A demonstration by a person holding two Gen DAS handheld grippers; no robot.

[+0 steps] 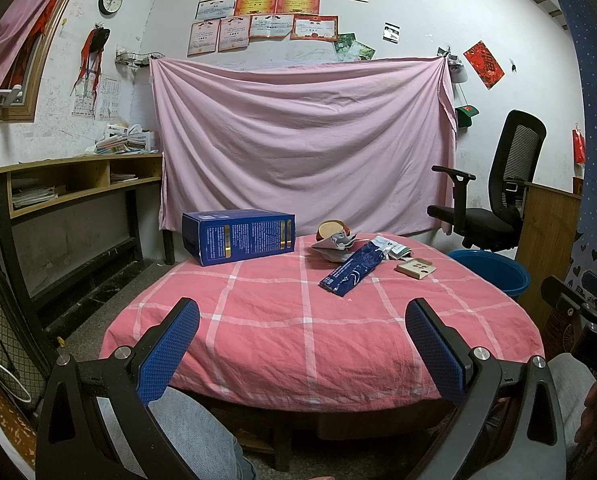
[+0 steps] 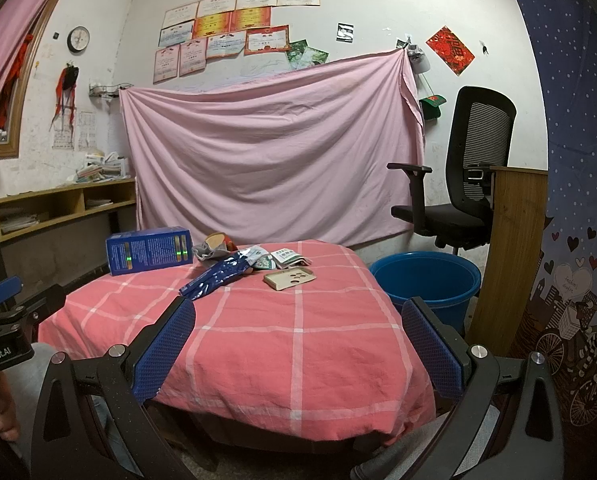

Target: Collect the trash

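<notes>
Trash lies at the far side of the table with the pink checked cloth [image 1: 306, 332]: a blue box [image 1: 238, 237], a crumpled paper cup and wrapper [image 1: 334, 240], a long dark blue wrapper [image 1: 356, 270], a green-and-white packet [image 2: 288, 258] and a tan phone case [image 1: 415, 268]. A blue bucket [image 2: 426, 280] stands on the floor to the table's right. My left gripper [image 1: 302, 344] is open at the near edge, holding nothing. My right gripper [image 2: 298, 342] is open too, over the near right part of the table. All the trash is well beyond both.
A black office chair [image 2: 458, 208] and a wooden panel [image 2: 510, 256] stand behind the bucket. A pink sheet [image 1: 302, 144] hangs on the back wall. A wooden shelf desk [image 1: 70, 188] runs along the left. The person's grey-clad knees [image 1: 186, 424] are under the grippers.
</notes>
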